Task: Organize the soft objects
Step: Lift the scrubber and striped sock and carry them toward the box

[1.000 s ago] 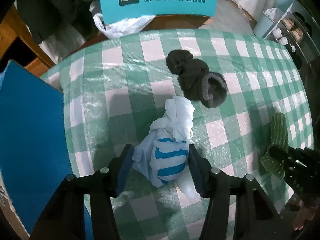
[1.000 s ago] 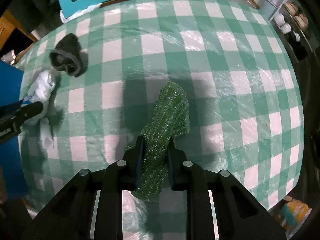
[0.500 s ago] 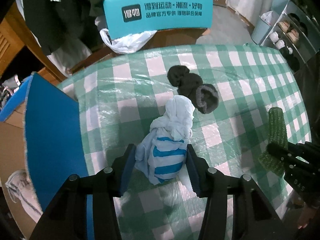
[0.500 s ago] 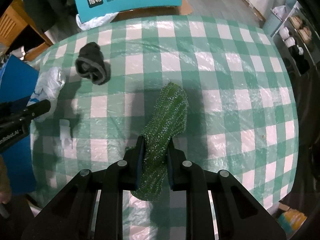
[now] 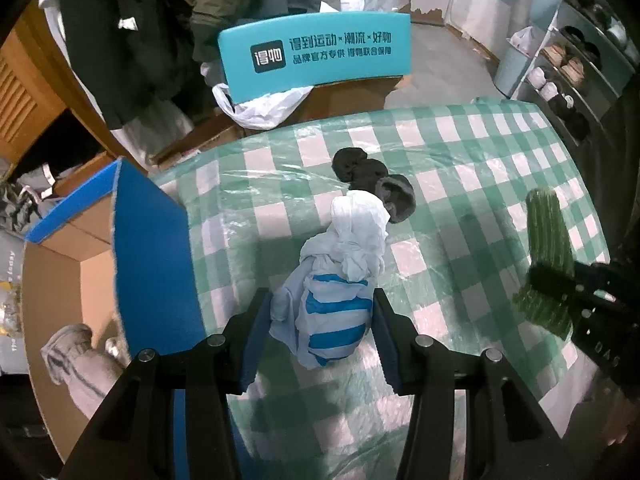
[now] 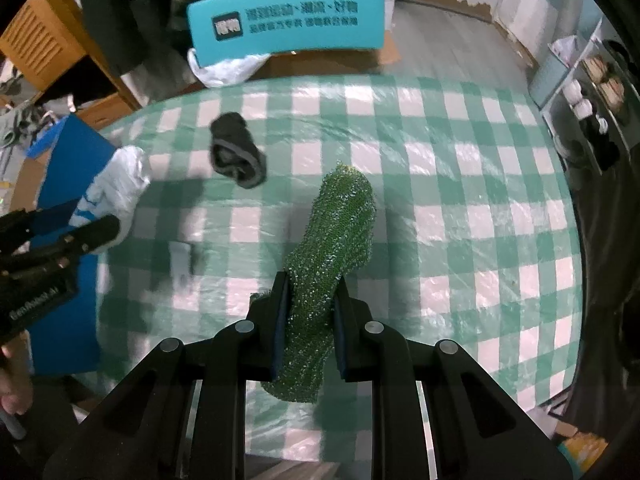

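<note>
Two soft bundles are in your jaws at this moment: your left gripper (image 5: 320, 320) is clenched around the lower half of a white-and-blue striped cloth bundle (image 5: 340, 280), and your right gripper (image 6: 308, 320) is pinched on the lower third of a green knitted sock (image 6: 332, 248), both held above the checked bench (image 6: 460, 200). Each looks light and limp, so expect the free ends to droop and swing; the striped bundle is loosely wadded and could shed a fold, so a grip near its thick middle seems safest, while the sock's nubbly knit should resist slipping. Just to your left, beside the bench, stands an open cardboard box with a blue flap (image 5: 148, 260), a grey soft item (image 5: 80, 364) already lying inside it; that looks the likely drop place. Farther out on the bench rests a rolled dark grey sock (image 6: 238, 152), untouched, best taken across its fat rolled body. Beyond it stands a teal sign (image 5: 316, 56).
</note>
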Demonstrator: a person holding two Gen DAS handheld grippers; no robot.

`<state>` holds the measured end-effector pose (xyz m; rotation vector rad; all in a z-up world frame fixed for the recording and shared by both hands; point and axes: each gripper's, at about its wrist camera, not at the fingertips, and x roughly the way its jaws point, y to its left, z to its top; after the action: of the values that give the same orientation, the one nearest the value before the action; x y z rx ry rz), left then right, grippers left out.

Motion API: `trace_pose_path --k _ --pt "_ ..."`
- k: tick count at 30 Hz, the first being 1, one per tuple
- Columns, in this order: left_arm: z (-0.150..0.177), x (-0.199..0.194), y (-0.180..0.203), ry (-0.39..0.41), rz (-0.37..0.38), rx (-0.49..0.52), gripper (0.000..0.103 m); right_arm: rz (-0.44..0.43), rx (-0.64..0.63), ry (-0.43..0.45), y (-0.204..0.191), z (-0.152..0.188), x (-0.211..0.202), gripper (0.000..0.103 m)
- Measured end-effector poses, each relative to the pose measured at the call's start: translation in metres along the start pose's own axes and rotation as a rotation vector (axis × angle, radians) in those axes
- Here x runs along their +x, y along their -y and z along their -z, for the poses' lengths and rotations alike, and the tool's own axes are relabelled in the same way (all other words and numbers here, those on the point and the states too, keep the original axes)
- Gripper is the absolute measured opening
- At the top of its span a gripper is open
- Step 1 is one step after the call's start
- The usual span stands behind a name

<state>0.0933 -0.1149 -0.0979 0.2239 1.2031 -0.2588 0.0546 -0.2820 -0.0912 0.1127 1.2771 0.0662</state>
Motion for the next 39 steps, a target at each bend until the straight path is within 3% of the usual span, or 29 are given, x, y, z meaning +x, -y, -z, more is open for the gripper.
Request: trace_pose_path --k 21,39 --pt "0.031 -0.066 -0.027 0.084 -0.044 -0.013 0.050 -0.051 -0.089 0.099 -0.043 0.003 -0.056 0.018" --pt "0.051 -0.094 -0.064 0.138 -0.088 -0.055 0.050 -0.082 -0.158 0.135 -0.087 -0.003 -0.072 0.018"
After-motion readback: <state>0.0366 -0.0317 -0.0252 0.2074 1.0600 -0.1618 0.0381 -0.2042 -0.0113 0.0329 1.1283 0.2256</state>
